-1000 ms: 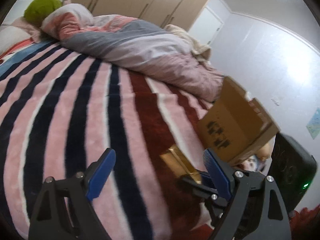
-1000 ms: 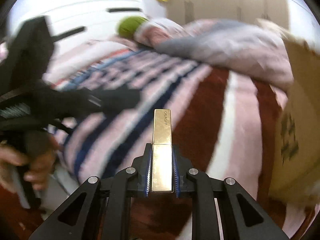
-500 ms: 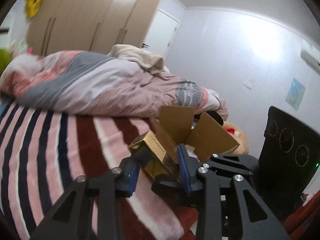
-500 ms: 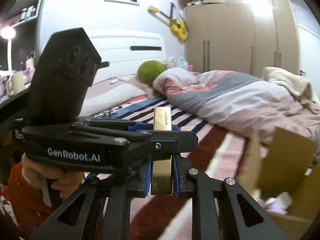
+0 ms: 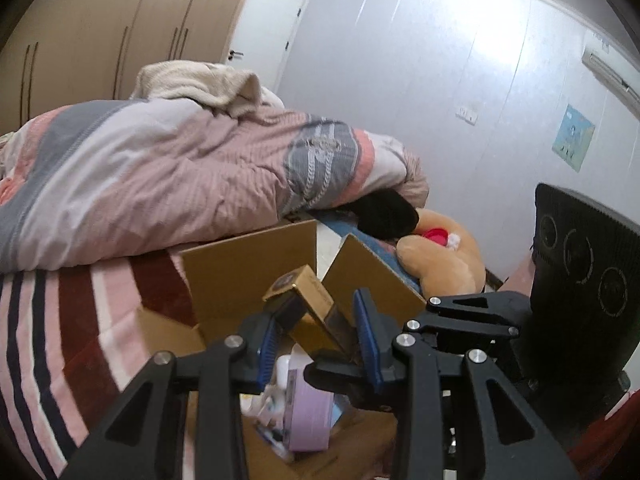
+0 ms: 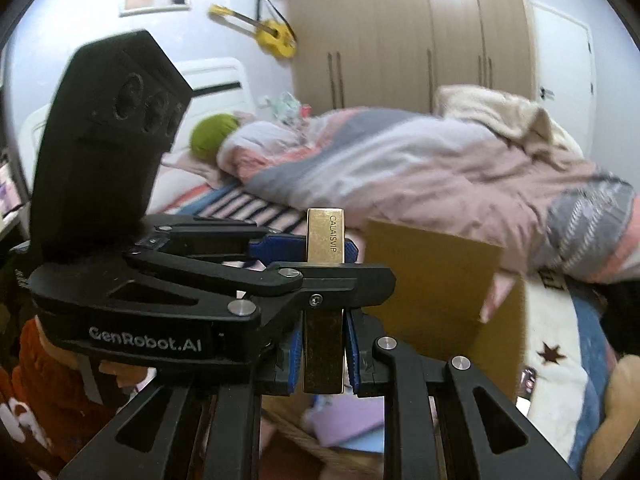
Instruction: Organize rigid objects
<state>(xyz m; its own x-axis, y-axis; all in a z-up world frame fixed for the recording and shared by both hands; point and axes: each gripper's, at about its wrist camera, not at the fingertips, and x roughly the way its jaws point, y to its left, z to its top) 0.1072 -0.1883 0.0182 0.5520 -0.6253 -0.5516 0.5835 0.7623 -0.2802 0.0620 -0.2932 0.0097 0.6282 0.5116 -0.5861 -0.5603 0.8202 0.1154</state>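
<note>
Between both grippers' pads, seemingly clamped: gold box (image 6: 325,240).

Pale walls (image 5: 440,60), wardrobe (image 6: 400,40) — perhaps wooden.

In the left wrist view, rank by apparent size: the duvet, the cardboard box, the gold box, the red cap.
1. duvet
2. cardboard box
3. gold box, enlarged by nearness to the camera
4. red cap

one gold box (image 6: 325,236), one cardboard box (image 5: 248,276), two grippers (image 5: 316,332) (image 6: 324,344)
</note>
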